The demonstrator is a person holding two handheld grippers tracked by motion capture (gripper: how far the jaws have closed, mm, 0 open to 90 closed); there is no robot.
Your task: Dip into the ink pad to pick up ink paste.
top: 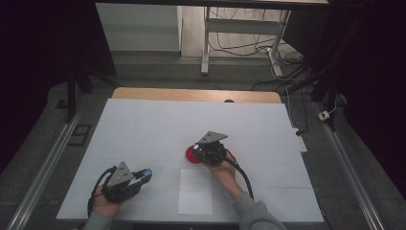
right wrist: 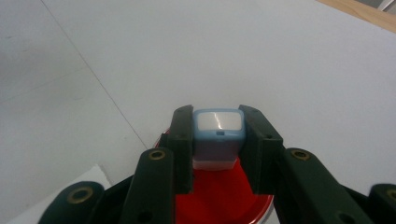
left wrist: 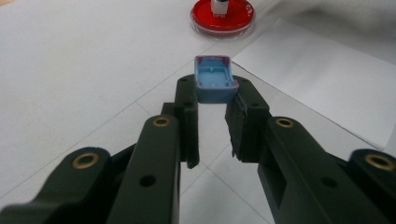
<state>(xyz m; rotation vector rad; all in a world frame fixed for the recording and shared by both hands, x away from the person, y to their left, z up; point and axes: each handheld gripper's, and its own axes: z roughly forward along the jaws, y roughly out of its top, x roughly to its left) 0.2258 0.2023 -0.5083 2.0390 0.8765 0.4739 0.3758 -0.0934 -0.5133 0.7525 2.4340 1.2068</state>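
Counting the things on the white worktop (top: 143, 124), I find one red dish (top: 190, 155), one white sheet (top: 195, 191), one blue cap (left wrist: 214, 79) and one stamp (right wrist: 218, 135), with two claws over them. The left claw (left wrist: 214, 95) is narrow and holds the cap at its tips, above the worktop near the person's edge. The cap is a small blue rectangle with rounded corners; its hollow side faces the camera, and the rim has reddish marks. The right claw (right wrist: 217, 140) is also narrow and grips the stamp from both sides, directly over the dish. The stamp has a light blue body with a pale, shiny face and a white part below. The sheet lies just beside the dish.
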